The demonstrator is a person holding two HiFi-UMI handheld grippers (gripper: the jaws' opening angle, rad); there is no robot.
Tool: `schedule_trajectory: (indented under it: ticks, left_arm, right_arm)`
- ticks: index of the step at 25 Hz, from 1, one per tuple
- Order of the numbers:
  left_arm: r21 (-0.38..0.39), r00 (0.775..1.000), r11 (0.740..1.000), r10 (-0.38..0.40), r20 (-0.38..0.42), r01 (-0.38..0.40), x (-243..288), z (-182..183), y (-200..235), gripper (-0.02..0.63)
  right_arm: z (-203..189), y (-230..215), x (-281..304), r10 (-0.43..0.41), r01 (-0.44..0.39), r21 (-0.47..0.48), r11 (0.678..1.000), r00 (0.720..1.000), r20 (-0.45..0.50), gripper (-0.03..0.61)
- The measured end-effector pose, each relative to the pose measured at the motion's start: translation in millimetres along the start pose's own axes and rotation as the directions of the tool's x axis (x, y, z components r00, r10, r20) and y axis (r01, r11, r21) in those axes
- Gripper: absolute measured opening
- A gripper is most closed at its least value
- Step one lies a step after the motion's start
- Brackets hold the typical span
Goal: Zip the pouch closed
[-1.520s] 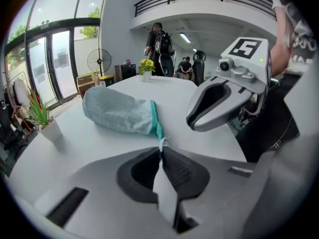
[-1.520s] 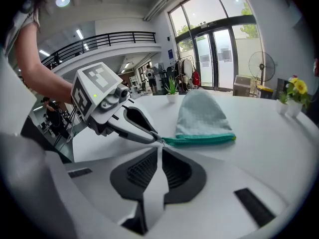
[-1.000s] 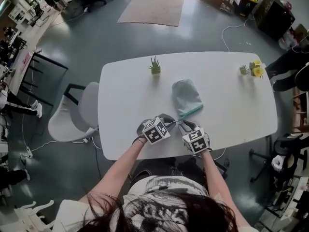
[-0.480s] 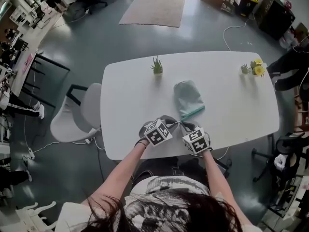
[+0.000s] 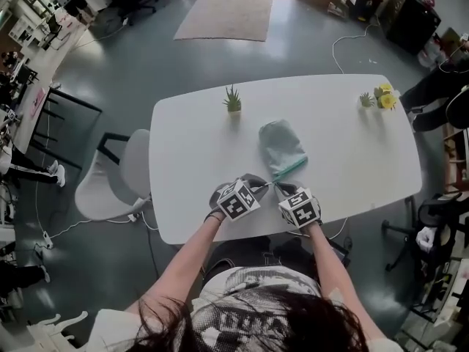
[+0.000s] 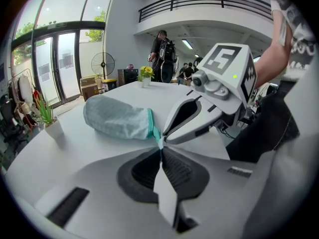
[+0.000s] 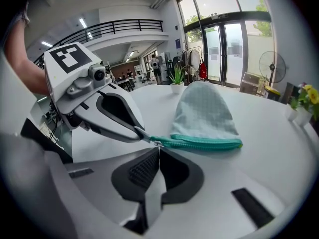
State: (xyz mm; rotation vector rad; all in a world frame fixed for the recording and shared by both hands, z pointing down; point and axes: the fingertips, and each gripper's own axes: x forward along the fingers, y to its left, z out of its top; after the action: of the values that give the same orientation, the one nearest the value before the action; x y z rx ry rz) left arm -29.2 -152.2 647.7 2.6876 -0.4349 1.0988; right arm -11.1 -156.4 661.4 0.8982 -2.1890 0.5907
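A pale teal fabric pouch (image 5: 281, 145) lies on the white table (image 5: 352, 160), its teal zipper (image 5: 289, 169) along the near right edge. My left gripper (image 5: 265, 187) is shut on the zipper's near end (image 6: 158, 139), its jaws still tightening. My right gripper (image 5: 277, 188) meets it tip to tip. Its jaws are closing, and the pads pinch the small metal zipper pull (image 7: 157, 144). The zipper (image 7: 199, 143) runs from there to the right along the pouch (image 7: 204, 113). In each gripper view the other gripper (image 7: 112, 113) shows close by.
A small green plant (image 5: 233, 101) stands at the table's far edge, and yellow flowers (image 5: 382, 99) at the far right corner. A grey chair (image 5: 117, 174) is by the left side. Both grippers sit close to the table's near edge.
Both grippers stay at the pouch's near end and the pouch has not moved. The head view has shifted slightly.
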Motion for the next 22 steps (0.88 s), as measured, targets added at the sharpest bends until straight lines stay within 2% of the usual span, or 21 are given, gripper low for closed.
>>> schedule_trajectory:
  ticks: [7, 22]
  left_arm:
    - [0.000, 1.000, 1.000, 0.006, 0.000, -0.006, -1, 4, 3, 0.021]
    - [-0.009, 0.999, 1.000, 0.027, -0.022, -0.027, -9, -3, 21, 0.021]
  right_arm:
    - [-3, -15, 0, -0.016, 0.015, -0.038, 0.999, 1.000, -0.021, 0.008]
    - [-10, -73, -4, -0.084, 0.083, -0.014, 0.996, 0.994, -0.076, 0.011]
